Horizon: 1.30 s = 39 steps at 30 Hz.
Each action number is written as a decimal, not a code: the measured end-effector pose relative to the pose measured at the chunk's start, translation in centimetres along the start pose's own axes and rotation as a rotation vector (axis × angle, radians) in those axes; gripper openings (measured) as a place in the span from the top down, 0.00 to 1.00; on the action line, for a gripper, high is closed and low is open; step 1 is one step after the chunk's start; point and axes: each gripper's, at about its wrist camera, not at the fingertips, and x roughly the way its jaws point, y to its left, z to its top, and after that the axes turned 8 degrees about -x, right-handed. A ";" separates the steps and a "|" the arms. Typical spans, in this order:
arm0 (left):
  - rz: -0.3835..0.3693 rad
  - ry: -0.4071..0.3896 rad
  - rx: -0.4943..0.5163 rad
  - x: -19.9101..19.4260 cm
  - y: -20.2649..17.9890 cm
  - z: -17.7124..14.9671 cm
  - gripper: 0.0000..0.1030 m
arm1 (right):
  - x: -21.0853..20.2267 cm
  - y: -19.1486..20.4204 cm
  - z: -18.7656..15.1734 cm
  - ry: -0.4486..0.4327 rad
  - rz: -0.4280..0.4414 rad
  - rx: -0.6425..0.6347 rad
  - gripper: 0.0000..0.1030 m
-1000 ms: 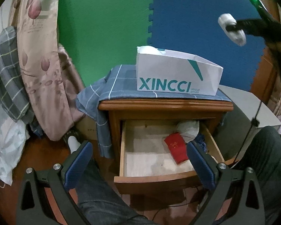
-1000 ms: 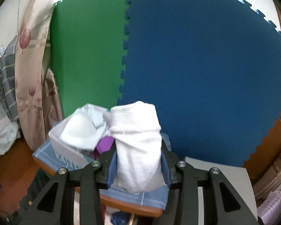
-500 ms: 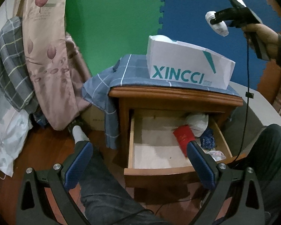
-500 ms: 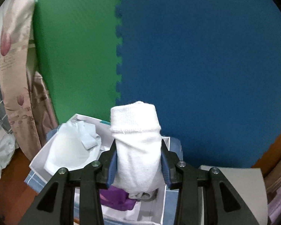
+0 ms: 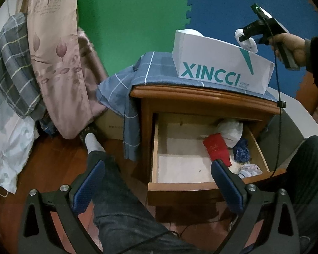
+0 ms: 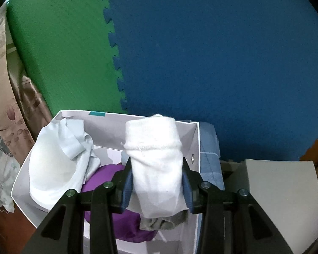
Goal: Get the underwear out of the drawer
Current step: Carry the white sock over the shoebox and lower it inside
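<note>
The right tongs (image 6: 156, 182) clamp a rolled white underwear piece (image 6: 154, 156) over the white box (image 6: 194, 139) on the nightstand's (image 5: 201, 97) top, right end; inside lie a pale garment (image 6: 57, 160) and a purple one (image 6: 116, 226). The open drawer (image 5: 180, 184) keeps a red packet (image 5: 217, 149), white bundle (image 5: 231, 130) and blue cloth (image 5: 241, 152) along its right side. The left tongs (image 5: 159, 182) gape empty

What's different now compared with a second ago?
The right gripper, still clamping the rolled white garment, has come down from high against the blue mat to just over the white paper XINCCI bag. The open wooden drawer and idle left gripper look unchanged.
</note>
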 end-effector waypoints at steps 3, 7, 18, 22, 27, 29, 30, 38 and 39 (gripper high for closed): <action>0.003 0.013 -0.007 0.4 0.1 -0.1 0.04 | 0.6 0.2 0.1 0.010 0.002 -0.011 0.61; 0.005 0.019 -0.007 0.7 0.1 -0.3 0.04 | 1.3 0.7 0.3 0.024 0.001 -0.023 0.61; 0.010 0.033 -0.013 1.3 0.5 -0.6 0.04 | 2.3 0.6 0.2 0.050 0.017 -0.015 0.61; 0.009 0.033 -0.013 1.2 0.6 -0.6 0.04 | 2.8 0.5 0.0 0.063 0.019 -0.002 0.61; 0.009 0.035 -0.014 1.3 0.8 -0.7 0.04 | 3.0 0.3 -0.2 0.072 0.021 0.010 0.61; 0.009 0.034 -0.013 1.3 0.7 -0.6 0.04 | 3.1 0.2 -0.2 0.076 0.017 0.013 0.61; 0.009 0.036 -0.013 1.3 0.7 -0.6 0.04 | 3.2 0.2 -0.2 0.078 0.017 0.016 0.61; 0.009 0.037 -0.012 1.4 0.9 -0.7 0.04 | 4.0 -0.7 -0.5 0.093 -0.003 0.035 0.61; 0.010 0.036 -0.012 1.3 0.8 -0.6 0.04 | 4.0 -0.7 -0.5 0.090 -0.008 0.029 0.61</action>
